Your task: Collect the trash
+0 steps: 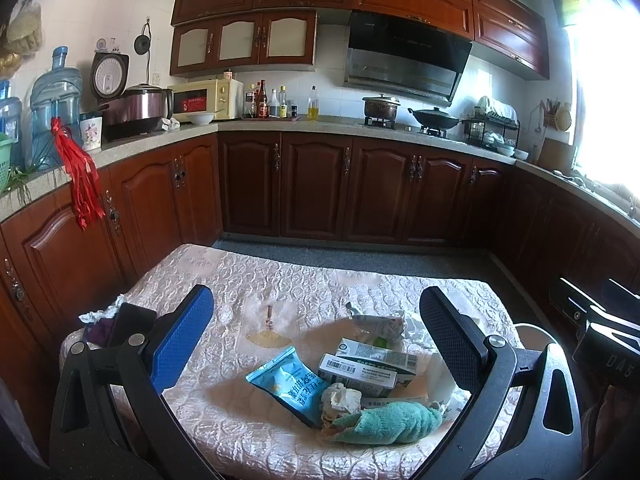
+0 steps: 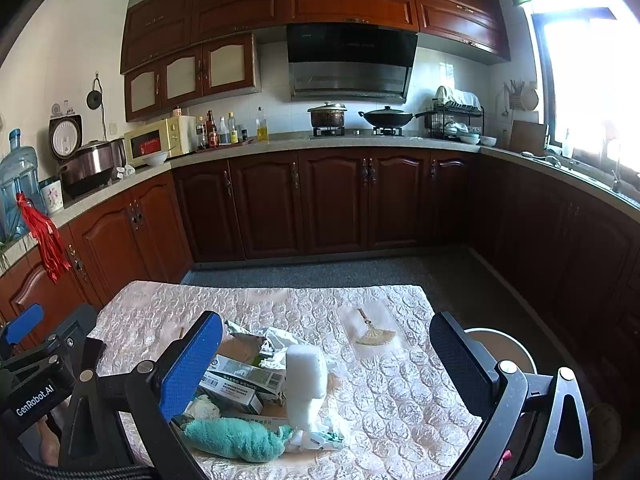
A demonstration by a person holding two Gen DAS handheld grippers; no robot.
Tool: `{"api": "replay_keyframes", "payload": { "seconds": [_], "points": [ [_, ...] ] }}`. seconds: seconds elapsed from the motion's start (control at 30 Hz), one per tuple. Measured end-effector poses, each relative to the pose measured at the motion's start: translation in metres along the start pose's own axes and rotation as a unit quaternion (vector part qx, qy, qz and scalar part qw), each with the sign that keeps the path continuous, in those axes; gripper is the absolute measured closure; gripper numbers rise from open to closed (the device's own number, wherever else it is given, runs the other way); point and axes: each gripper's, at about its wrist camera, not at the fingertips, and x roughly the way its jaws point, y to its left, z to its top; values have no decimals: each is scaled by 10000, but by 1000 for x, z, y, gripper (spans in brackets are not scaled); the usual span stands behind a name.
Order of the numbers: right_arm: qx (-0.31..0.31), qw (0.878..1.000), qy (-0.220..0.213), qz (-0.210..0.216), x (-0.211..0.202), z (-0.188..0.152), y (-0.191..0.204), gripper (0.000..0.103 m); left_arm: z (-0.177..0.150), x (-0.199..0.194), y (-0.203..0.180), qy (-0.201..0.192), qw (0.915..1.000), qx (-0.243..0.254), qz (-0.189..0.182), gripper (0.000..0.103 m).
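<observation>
Both the left gripper [image 1: 316, 344] and the right gripper [image 2: 326, 360] hover wide open and empty above the quilted cream tablecloth [image 1: 288, 280], the litter heap's rolled teal cloth [image 1: 386, 420] lying crosswise, near, nearer the left gripper.

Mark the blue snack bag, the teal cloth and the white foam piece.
blue snack bag [image 1: 289, 385]: left wrist view, middle of the printed front.
teal cloth [image 2: 234, 439]: right wrist view, middle of the roll.
white foam piece [image 2: 305, 376]: right wrist view, upper block face.
</observation>
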Motion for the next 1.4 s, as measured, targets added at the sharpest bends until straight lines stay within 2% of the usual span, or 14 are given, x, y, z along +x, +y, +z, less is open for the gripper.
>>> {"api": "replay_keyframes", "payload": {
  "seconds": [1.4],
  "points": [
    [-18, 10000, 83, -15, 6, -3, -3, 0, -3, 3, -4, 46, 10000, 17, -13, 0]
  ]
}}
